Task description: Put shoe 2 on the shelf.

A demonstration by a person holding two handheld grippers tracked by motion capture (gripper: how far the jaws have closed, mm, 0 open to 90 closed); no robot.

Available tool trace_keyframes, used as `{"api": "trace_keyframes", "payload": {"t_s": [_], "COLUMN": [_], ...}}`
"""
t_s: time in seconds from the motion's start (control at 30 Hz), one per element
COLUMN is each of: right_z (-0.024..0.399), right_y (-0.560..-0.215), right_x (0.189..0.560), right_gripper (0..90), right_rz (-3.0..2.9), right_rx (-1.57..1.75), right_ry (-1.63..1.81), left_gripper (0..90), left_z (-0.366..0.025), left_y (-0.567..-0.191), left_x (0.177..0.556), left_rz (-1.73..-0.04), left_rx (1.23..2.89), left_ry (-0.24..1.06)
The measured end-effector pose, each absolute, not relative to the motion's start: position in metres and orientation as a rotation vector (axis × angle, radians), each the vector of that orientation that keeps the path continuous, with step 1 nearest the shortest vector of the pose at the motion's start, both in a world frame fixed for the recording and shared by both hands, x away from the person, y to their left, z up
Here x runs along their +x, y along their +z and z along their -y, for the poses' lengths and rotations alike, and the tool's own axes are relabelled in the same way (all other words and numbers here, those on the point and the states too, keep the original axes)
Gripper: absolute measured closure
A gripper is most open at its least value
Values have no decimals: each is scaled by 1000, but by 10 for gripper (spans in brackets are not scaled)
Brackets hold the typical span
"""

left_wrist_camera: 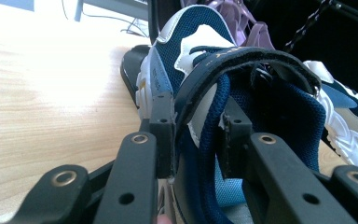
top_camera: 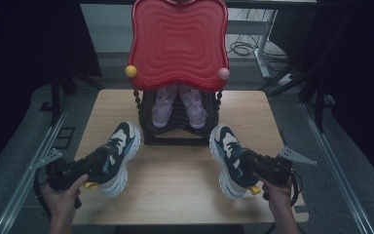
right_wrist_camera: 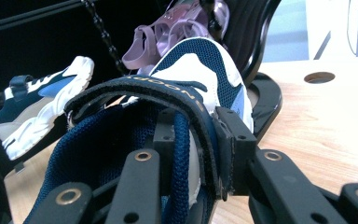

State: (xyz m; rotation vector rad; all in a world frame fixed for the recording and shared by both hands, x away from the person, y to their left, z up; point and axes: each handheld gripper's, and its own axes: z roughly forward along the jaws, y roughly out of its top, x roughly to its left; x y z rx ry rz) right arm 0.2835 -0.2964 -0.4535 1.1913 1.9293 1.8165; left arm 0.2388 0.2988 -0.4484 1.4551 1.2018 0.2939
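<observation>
Toward the desk's near edge, the left gripper [top_camera: 95,163] clamps the collar of the left sneaker [top_camera: 119,153] while the right gripper [top_camera: 251,163] pinches the collar wall of the right sneaker [top_camera: 229,158]. Each shoe's long axis runs from its heel at the jaws toward the black rack [top_camera: 180,129] at the far edge, holding lilac sandals [top_camera: 179,106]. Navy mesh, white chunky rubber soles, and a stiff strap.
</observation>
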Motion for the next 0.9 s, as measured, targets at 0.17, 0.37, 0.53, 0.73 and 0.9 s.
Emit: {"api": "trace_keyframes", "payload": {"t_s": [0.17, 0.37, 0.53, 0.73, 0.9], "right_z": [301, 304, 306, 306, 308], "right_y": [-450, -444, -437, -425, -416], "right_x": [284, 289, 293, 300, 302], "right_gripper": [715, 716, 716, 717, 719], "right_rz": [-1881, -1844, -1800, -1763, -1741], "right_rx": [1182, 1179, 1177, 1164, 1140], "right_ry": [1822, 1842, 1854, 1851, 1841], "left_gripper": [720, 719, 719, 720, 720], "left_z": [-298, -300, -303, -302, -301], "left_y": [-445, -439, -431, -424, -422], "left_x": [239, 242, 248, 255, 259], "left_rz": [-1191, -1186, -1177, -1163, -1154], "left_rx": [1434, 1416, 1391, 1385, 1378], "left_ry": [318, 324, 336, 342, 342]}}
